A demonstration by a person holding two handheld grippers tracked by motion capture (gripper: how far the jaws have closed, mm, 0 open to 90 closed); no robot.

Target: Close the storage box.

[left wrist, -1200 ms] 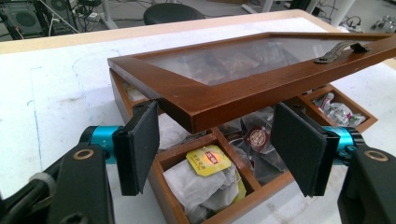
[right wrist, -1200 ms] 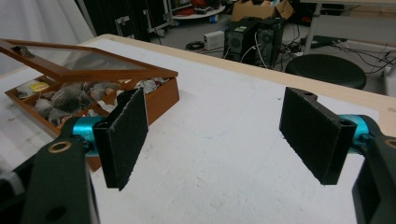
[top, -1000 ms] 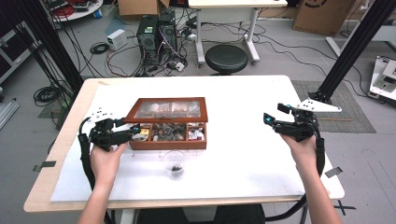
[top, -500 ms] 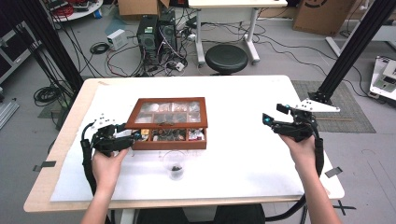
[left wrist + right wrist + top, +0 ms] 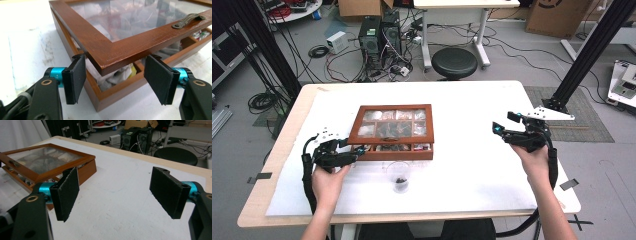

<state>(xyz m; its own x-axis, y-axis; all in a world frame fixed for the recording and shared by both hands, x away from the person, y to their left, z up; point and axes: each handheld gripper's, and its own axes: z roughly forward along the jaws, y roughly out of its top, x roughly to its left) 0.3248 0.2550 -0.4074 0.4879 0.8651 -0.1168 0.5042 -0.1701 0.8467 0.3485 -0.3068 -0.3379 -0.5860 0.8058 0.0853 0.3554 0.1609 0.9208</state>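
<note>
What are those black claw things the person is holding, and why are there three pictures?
They are hand-held grippers, tools with two black jaws that pinch like tongs. The person holds one in each hand. One picture comes from a camera high above the table; the other two come from little cameras riding on each gripper. On the white table sits a wooden box with a glass lid that stands a bit open, with small things inside. In front of it is a small clear cup. The left gripper has its jaws on either side of the lid's corner, not pinching yet. The right gripper is open and holds nothing.
</note>
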